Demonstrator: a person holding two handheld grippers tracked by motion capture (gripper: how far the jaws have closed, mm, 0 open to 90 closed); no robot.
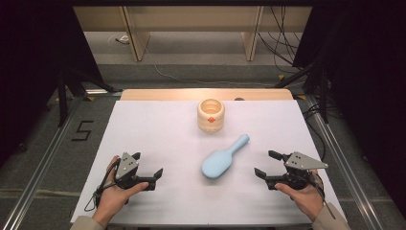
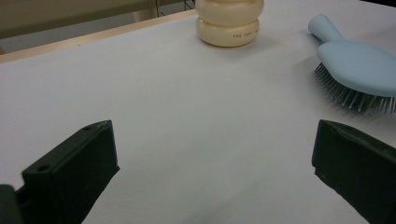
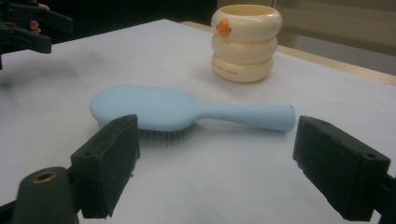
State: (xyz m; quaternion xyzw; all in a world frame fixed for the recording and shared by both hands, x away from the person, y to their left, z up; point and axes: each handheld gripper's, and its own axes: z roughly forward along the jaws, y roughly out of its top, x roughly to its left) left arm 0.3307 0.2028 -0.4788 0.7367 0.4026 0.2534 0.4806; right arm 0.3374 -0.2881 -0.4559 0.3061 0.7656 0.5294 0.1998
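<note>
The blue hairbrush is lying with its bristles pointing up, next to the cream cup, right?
Not quite. The blue hairbrush lies bristles down on the table, smooth back up; the right gripper view shows the bristles underneath it. It does lie near the cream cup.

A white worktop (image 1: 158, 143) with a wooden far edge carried two things. A cream ribbed cup (image 1: 211, 115) stood upright near the far middle. A light blue hairbrush (image 1: 224, 158) lay bristles down nearer the person, its handle angled towards the far right.

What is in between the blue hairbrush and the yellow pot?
Nothing: bare white table separates the hairbrush from the pot, seen in the high view and the right gripper view.
</note>
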